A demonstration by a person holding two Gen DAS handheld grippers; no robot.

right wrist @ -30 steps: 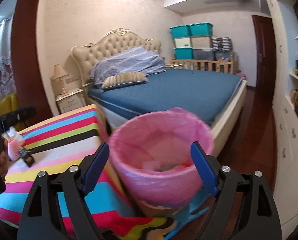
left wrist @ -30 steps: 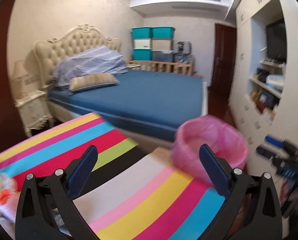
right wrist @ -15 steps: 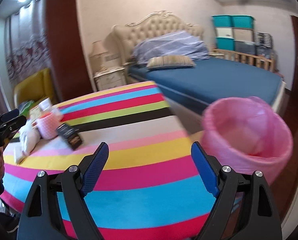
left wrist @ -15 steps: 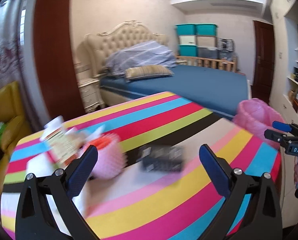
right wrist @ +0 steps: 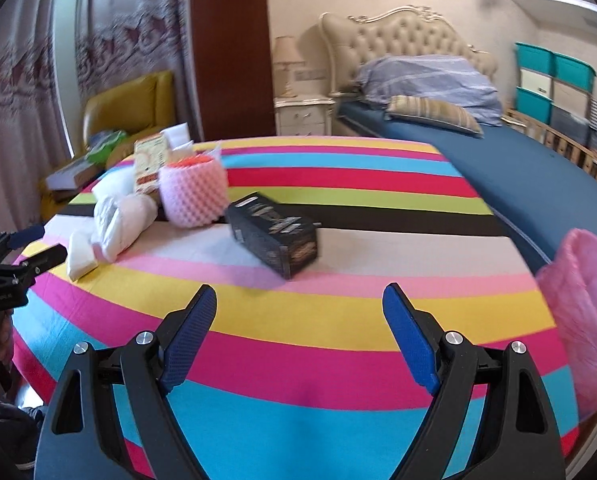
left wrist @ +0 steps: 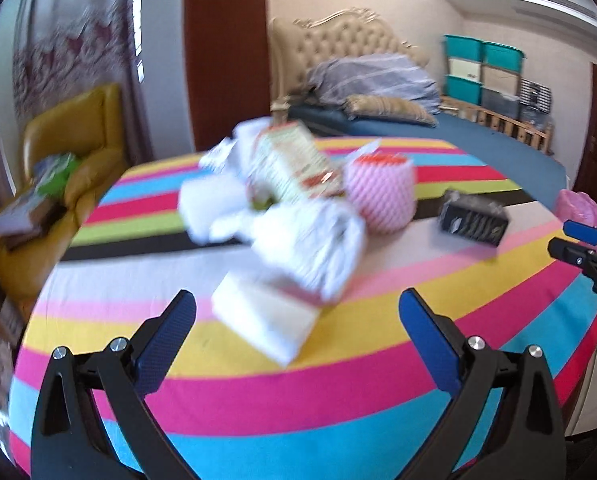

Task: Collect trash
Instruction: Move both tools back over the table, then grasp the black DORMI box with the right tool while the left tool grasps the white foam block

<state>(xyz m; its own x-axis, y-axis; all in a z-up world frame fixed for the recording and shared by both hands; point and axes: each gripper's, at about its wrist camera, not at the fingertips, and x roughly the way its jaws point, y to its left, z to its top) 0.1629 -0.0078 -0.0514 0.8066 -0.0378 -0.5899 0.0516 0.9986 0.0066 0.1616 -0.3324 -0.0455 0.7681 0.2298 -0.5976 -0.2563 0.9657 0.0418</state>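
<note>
Both views had swung from the pink-lined bin [right wrist: 586, 312] toward the trash pile [left wrist: 294, 216] on the striped counter [right wrist: 298, 320], where I held left gripper [left wrist: 298, 320] and right gripper [right wrist: 298, 312] wide open, empty, ready for another pickup.

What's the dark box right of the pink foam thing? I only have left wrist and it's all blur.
Observer: Right wrist shows it sharp: a black carton with printed labels, lying on its long side next to the pink foam sleeve. I cannot tell if they touch.
Operator: Right gripper holding anything?
Observer: No. The right gripper is open and empty over the striped tablecloth, short of the carton.
Operator: Bin? I only get a pink sliver.
Observer: The pink-lined bin stands off the table's right edge, beside the right gripper. Its inside is out of view.
</note>
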